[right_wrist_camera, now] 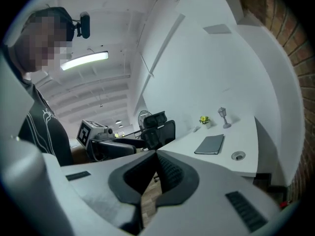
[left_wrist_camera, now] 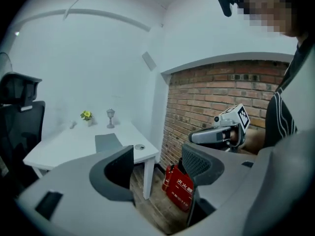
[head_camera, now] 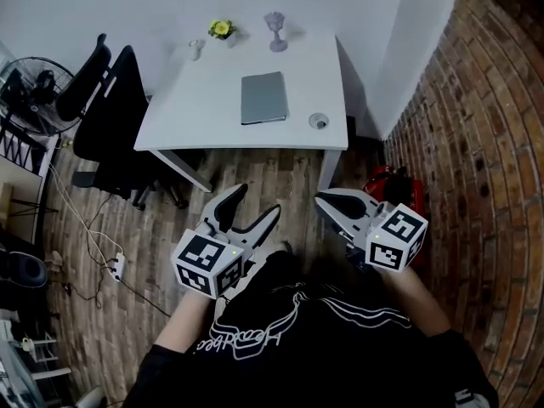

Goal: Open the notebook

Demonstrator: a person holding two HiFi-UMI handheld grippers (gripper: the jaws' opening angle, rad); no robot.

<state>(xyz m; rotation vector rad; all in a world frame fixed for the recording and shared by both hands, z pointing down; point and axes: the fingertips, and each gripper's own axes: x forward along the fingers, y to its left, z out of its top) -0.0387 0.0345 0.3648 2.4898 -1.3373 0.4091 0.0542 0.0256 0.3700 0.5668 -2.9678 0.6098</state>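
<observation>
The grey notebook (head_camera: 263,98) lies closed near the middle of the white table (head_camera: 204,100), far ahead of both grippers. It also shows in the left gripper view as the notebook (left_wrist_camera: 108,142) and in the right gripper view as the notebook (right_wrist_camera: 209,144). My left gripper (head_camera: 257,202) is held over the wooden floor, close to the person's body, open and empty. My right gripper (head_camera: 321,198) is beside it at the same height, its jaws meeting at the tips with nothing between them. Each gripper shows in the other's view: right gripper (left_wrist_camera: 216,134), left gripper (right_wrist_camera: 113,146).
On the table's far edge stand a small yellow flower pot (head_camera: 221,30) and a goblet-shaped ornament (head_camera: 274,31); a round cable hole (head_camera: 318,121) sits right of the notebook. Black chairs (head_camera: 110,109) and a fan (head_camera: 34,92) stand left. A brick wall (head_camera: 476,143) and a red fire-extinguisher box (left_wrist_camera: 179,187) are right.
</observation>
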